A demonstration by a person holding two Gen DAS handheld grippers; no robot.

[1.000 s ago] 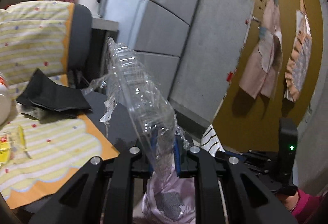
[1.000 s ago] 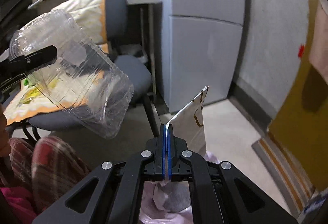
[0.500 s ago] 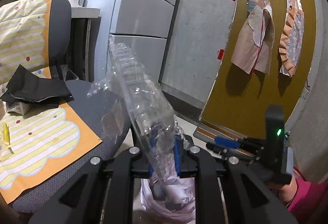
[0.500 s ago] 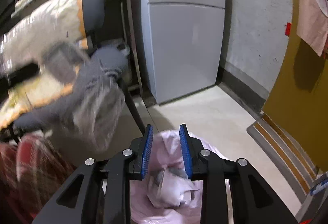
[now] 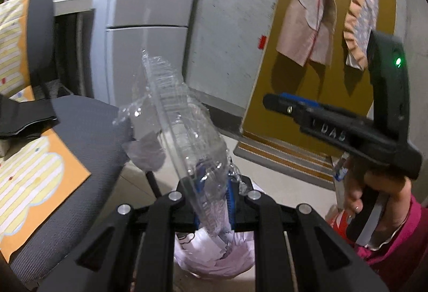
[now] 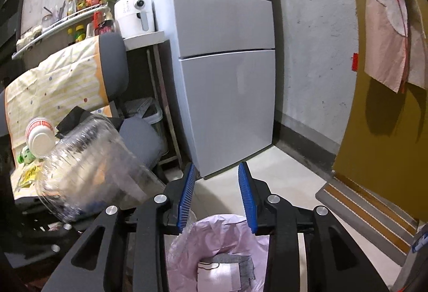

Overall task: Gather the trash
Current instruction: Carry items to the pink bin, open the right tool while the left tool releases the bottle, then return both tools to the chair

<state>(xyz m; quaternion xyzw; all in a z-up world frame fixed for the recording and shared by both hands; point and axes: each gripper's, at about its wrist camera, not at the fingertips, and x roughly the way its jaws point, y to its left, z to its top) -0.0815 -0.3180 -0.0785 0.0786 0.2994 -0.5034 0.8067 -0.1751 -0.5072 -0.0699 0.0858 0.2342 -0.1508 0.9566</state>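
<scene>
My left gripper (image 5: pixel 214 198) is shut on a clear plastic clamshell container (image 5: pixel 176 129), which stands up tilted above a bin lined with a pale pink bag (image 5: pixel 214 257) holding paper scraps. In the right wrist view the same container (image 6: pixel 88 169) hangs at the left, beside the bag (image 6: pixel 219 246). My right gripper (image 6: pixel 217 193) is open and empty above the bag, where a piece of paper (image 6: pixel 216 274) lies. The right gripper (image 5: pixel 270 100), held by a hand (image 5: pixel 374 193), also shows at the right of the left wrist view.
A grey office chair (image 5: pixel 88 137) with a striped yellow cloth (image 6: pixel 50 88) stands to the left, carrying a black cloth (image 5: pixel 24 118), a white cup (image 6: pixel 40 134) and wrappers. A grey fridge (image 6: pixel 224 56) stands behind; a yellow door (image 5: pixel 315 94) with hanging fabrics is at the right.
My right gripper opened and let go of the paper piece, which now lies in the bag. My left gripper carried the clear container from over the chair to above the bin.
</scene>
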